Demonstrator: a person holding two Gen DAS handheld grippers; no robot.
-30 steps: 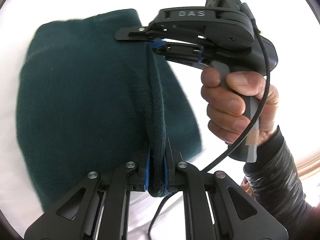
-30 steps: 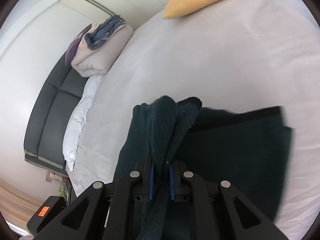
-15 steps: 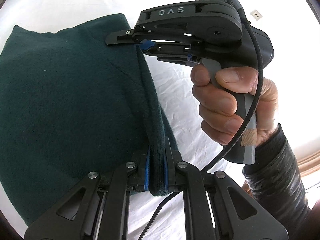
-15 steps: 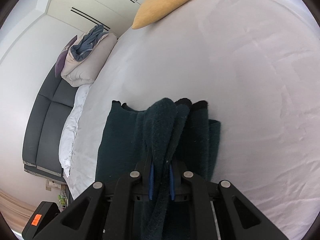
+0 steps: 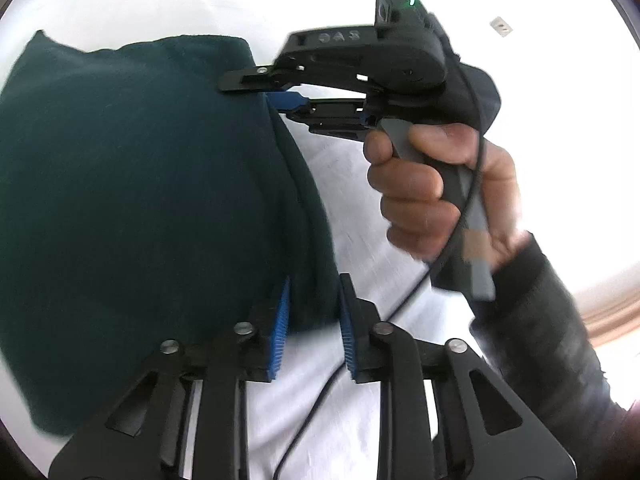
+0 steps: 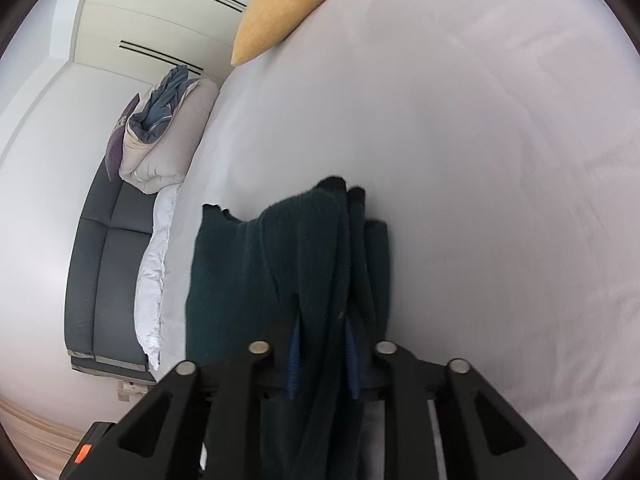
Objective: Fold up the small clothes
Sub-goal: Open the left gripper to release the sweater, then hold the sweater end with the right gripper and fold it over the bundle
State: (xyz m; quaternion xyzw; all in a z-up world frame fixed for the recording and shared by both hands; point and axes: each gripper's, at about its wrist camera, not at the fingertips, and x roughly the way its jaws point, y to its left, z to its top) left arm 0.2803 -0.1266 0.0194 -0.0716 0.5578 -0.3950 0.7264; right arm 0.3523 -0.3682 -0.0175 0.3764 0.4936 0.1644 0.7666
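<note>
A dark green knitted garment (image 5: pixel 140 200) lies folded on the white bed sheet (image 5: pixel 352 168). My left gripper (image 5: pixel 314 320) is open, its blue pads apart on either side of the garment's right folded edge. My right gripper (image 6: pixel 322 344) shows from the side in the left wrist view (image 5: pixel 276 92), at the garment's far right corner. In the right wrist view its jaws stand apart with the cloth (image 6: pixel 280 264) hanging loosely between them.
A yellow pillow (image 6: pixel 288 12) lies at the far end of the bed. A grey sofa (image 6: pixel 104 276) with a bundled duvet (image 6: pixel 168 140) stands to the left. A black cable (image 5: pixel 452 240) hangs from the right gripper's handle.
Both grippers were shut on the garment's folded edge; now both have opened and the fold rests on the bed. The right gripper has moved slightly to the right.
</note>
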